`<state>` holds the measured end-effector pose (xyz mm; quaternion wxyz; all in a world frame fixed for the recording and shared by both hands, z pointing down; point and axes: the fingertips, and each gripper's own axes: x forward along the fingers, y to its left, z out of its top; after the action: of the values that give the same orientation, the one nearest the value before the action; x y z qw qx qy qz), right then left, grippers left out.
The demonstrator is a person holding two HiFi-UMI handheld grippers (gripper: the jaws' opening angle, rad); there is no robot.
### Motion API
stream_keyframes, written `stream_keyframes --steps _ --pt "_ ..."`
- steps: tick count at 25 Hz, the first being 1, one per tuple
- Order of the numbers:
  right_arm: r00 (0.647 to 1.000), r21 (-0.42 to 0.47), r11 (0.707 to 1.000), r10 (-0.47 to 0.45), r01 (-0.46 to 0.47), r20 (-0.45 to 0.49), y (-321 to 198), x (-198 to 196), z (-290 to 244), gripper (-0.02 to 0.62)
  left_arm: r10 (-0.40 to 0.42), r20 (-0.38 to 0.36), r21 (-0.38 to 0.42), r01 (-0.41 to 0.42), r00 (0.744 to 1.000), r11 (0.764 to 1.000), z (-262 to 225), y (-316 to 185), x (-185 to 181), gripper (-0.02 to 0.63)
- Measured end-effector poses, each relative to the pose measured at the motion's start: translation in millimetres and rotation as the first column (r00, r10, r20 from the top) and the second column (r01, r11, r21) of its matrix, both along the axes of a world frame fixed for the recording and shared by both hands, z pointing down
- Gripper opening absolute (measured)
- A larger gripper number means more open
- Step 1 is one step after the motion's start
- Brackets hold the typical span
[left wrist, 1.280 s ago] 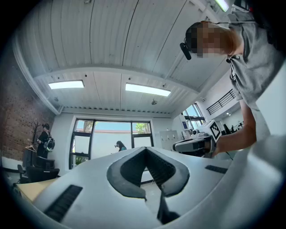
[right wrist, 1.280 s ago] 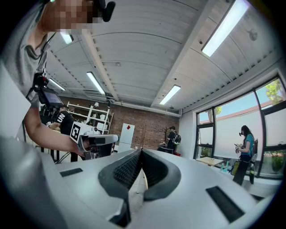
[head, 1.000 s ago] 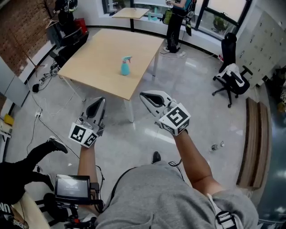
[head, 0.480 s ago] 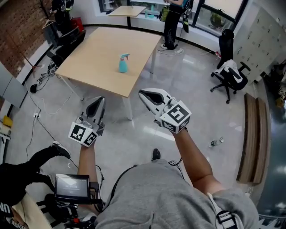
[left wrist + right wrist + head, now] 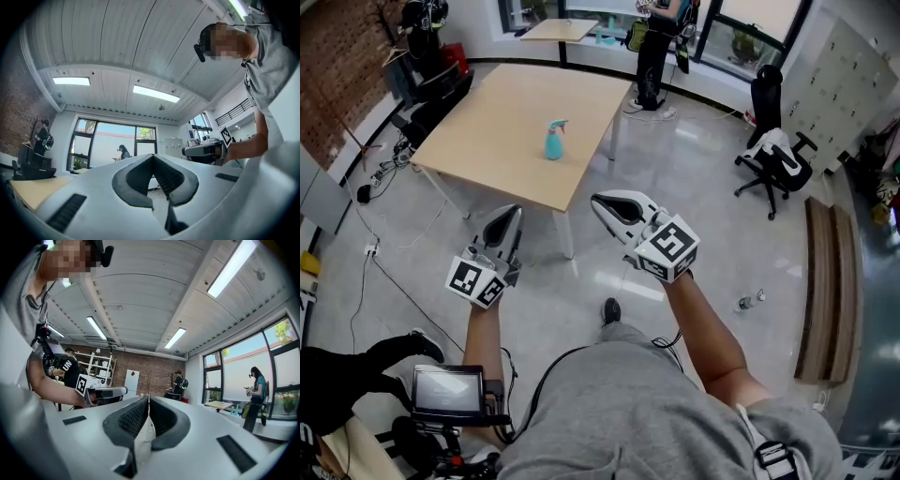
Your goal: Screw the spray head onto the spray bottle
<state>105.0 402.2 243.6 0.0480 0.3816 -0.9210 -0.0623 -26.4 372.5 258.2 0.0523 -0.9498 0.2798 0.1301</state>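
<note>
Two grippers, both w/ jaws pressed together & nothing between them: left gripper (image 5: 510,217) & right gripper (image 5: 605,201) side by side over the floor, not touching. One teal spray bottle (image 5: 554,141), spray head on top, stands upright on one wooden table (image 5: 487,131), well ahead of both. One black office chair (image 5: 778,155) at right; one person (image 5: 653,47) stands beyond the table.
</note>
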Motion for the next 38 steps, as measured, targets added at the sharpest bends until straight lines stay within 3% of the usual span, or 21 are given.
stream_keyframes --steps 7,21,30,38 --pt "1.000 -0.030 0.999 -0.010 0.011 0.017 -59.3 10.4 14.9 0.008 -0.005 0.010 -0.043 0.005 1.000 0.999 17.2 -56.2 12.4 0.005" --pt "0.991 -0.091 0.988 -0.121 0.126 0.056 -238.7 53.2 44.6 0.008 -0.081 0.032 -0.120 0.084 0.996 0.989 49.7 -236.7 66.2 0.005" --pt "0.983 -0.116 0.978 -0.168 0.176 0.076 -316.3 56.5 55.0 0.008 -0.134 0.051 -0.191 0.142 0.990 0.971 78.2 -308.4 66.5 0.005" --pt "0.985 -0.161 0.973 -0.150 0.162 0.087 -379.1 52.8 76.2 0.008 -0.097 0.052 -0.221 0.106 0.994 0.969 96.4 -375.9 70.7 0.005"
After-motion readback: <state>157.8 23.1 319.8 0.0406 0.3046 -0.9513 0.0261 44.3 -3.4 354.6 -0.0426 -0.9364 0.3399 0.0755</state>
